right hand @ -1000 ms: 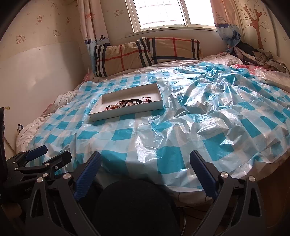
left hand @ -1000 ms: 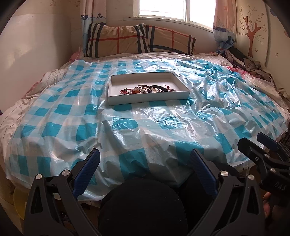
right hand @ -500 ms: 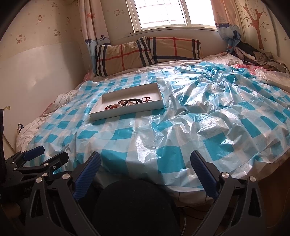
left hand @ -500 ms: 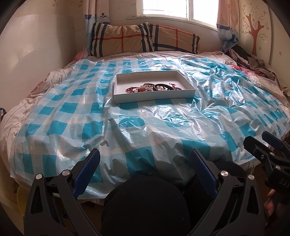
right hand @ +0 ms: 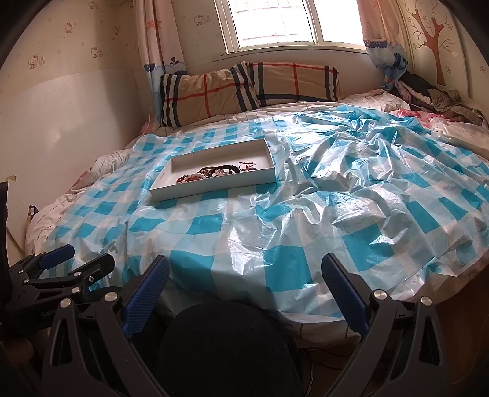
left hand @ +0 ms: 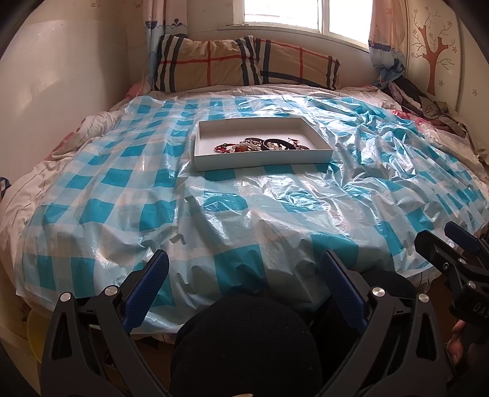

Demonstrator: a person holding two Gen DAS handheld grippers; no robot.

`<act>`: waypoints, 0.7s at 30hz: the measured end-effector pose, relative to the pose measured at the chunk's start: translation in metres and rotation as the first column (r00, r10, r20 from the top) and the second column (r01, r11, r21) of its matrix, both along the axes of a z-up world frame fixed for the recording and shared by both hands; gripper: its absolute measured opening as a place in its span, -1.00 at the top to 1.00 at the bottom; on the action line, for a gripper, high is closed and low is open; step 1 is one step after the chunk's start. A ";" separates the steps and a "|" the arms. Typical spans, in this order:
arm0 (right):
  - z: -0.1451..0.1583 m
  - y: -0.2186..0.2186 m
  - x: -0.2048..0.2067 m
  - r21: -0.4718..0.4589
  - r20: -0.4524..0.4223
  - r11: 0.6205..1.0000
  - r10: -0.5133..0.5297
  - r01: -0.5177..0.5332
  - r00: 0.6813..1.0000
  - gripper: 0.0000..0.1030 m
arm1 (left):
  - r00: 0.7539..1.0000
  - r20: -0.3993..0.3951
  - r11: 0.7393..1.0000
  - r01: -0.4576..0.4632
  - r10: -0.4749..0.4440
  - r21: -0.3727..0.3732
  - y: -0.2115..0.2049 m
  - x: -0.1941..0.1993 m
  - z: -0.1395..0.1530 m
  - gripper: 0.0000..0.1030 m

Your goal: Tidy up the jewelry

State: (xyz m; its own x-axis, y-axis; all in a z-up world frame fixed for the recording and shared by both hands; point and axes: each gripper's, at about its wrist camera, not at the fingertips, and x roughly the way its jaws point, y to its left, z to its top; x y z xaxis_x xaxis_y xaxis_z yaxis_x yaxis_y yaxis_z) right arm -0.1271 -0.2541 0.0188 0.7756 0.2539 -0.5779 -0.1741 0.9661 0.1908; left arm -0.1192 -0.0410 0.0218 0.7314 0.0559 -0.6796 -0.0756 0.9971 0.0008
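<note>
1. Left gripper (left hand: 244, 268) hangs over the near edge of the bed (left hand: 36, 171), its blue-padded fingers (left hand: 149, 282) spread wide apart with nothing between them
2. Right gripper (right hand: 246, 274) sits just beside it, also near the foot of the bed, its fingers (right hand: 343, 288) likewise wide apart and holding nothing
3. Each gripper shows in the other's camera: the right one at the lower right edge of the left wrist view, the left one at the lower left edge of the right wrist view
4. A shallow white tray (left hand: 262, 157) lies flat on the checked plastic sheet (left hand: 275, 213), well apart from both grippers, toward the middle of the bed
5. A pile of jewelry (left hand: 259, 146) lies in the tray along its near wall: red and pale beaded pieces, dark rings or bangles, and a small red piece at the right end; the single items are too small to tell apart
6. The blue and white plastic sheet covers most of the bed and is heavily crumpled on the right side
7. Two plaid pillows (right hand: 244, 88) lean against the wall under the window (right hand: 275, 24)
8. A heap of clothes (right hand: 434, 97) lies at the far right corner of the bed
9. Part of a hand (left hand: 457, 345) shows below the right gripper in the left wrist view
</note>
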 end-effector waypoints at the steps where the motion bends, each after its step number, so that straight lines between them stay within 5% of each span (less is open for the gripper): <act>1: 0.000 0.000 0.000 0.000 0.000 1.000 0.000 0.000 1.000 -0.85 | 1.000 0.000 1.000 0.000 0.000 -0.002 0.001 0.000 0.000 -0.85; 21: 0.000 0.000 0.000 -0.001 -0.001 1.000 0.000 0.000 1.000 -0.85 | 1.000 0.003 1.000 0.001 -0.001 0.001 0.002 0.000 -0.001 -0.85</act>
